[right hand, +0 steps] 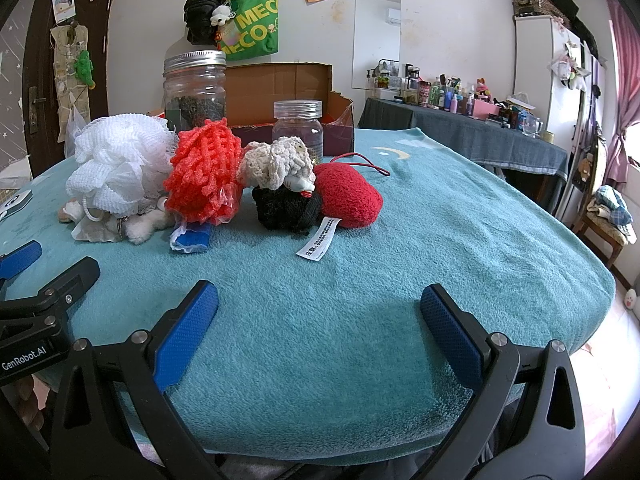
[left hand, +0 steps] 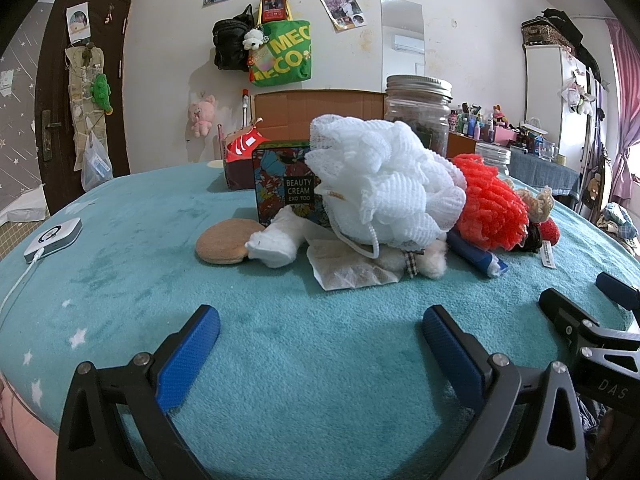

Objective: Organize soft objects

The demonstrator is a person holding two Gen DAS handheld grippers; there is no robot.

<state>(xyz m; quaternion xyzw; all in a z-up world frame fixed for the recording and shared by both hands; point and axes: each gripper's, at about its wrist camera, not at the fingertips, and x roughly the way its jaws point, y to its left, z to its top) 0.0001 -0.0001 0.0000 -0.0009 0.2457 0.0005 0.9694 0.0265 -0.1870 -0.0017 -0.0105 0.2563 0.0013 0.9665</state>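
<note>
White mesh puff (left hand: 384,184) well beyond wide left claw (left hand: 320,344); red heart (right hand: 348,194) ahead of wide right claw (right hand: 320,320).

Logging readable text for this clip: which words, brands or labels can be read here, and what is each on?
"BEAUTY CREAM EXO TOO": floral tin.
"MECO", partly cut off: green tote bag on the wall.
"GenRobot.AI": left tongs body.
"DAS": right tongs body.
White fabric tag on the red plush: printed, too small to read.
Wall posters and table bottles: too blurred.
</note>
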